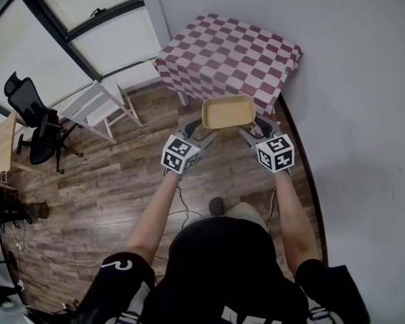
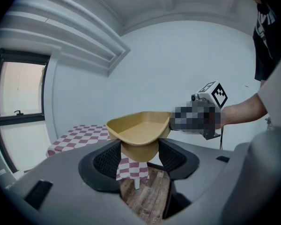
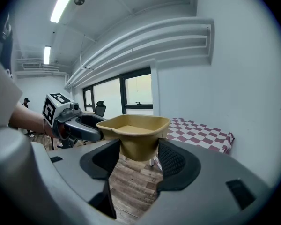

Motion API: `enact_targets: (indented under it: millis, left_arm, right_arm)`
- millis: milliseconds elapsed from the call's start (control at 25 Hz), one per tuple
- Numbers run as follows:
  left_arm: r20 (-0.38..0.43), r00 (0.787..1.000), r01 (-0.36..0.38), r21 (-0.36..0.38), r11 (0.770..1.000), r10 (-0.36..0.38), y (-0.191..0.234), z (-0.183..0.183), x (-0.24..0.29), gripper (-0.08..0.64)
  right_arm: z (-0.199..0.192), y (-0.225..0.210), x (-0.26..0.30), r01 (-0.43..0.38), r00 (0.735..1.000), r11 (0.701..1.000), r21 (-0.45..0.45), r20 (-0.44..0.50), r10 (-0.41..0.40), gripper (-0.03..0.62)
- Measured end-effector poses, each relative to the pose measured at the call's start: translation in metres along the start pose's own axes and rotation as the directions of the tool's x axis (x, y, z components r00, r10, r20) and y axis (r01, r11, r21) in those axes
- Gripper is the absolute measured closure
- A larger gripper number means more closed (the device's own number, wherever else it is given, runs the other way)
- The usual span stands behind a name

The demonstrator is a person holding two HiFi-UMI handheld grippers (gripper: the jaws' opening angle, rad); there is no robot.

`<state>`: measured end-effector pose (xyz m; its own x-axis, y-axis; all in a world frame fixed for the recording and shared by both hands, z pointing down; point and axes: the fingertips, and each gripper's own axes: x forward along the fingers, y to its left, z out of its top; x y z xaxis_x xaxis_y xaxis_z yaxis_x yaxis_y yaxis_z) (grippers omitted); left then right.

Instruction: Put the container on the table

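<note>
Container mid-carry, my left hand-held gripper and right hand-held gripper each clamped on an end. Next, probably: reach the checked counter, lower it level.

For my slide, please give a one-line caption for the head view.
A person holds a yellow container between the left gripper and right gripper, above wooden floor, near the checkered table.
</note>
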<state>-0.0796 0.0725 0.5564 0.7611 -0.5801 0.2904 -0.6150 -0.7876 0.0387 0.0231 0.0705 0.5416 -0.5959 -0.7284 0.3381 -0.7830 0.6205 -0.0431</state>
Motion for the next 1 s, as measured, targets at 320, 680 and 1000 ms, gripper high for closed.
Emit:
enact_targets:
  millis: [320, 680, 1000]
  left_arm:
    - [-0.011, 1.000, -0.018, -0.005, 1.000, 0.018, 0.016, -0.004, -0.009, 0.308]
    - [-0.016, 0.999, -0.047, -0.004, 0.999, 0.047, 0.046, 0.000, -0.003, 0.310]
    - [-0.051, 0.997, -0.065, 0.012, 0.998, 0.065, 0.084, 0.005, 0.019, 0.311]
  right_arm:
    - [0.005, 0.006, 0.016, -0.013, 1.000, 1.000, 0.005, -0.006, 0.013, 0.321]
    - [0.017, -0.003, 0.047, -0.042, 0.999, 0.999, -0.012, -0.006, 0.042, 0.322]
    - [0.023, -0.027, 0.086, -0.058, 0.998, 0.998, 0.011, 0.008, 0.058, 0.322]
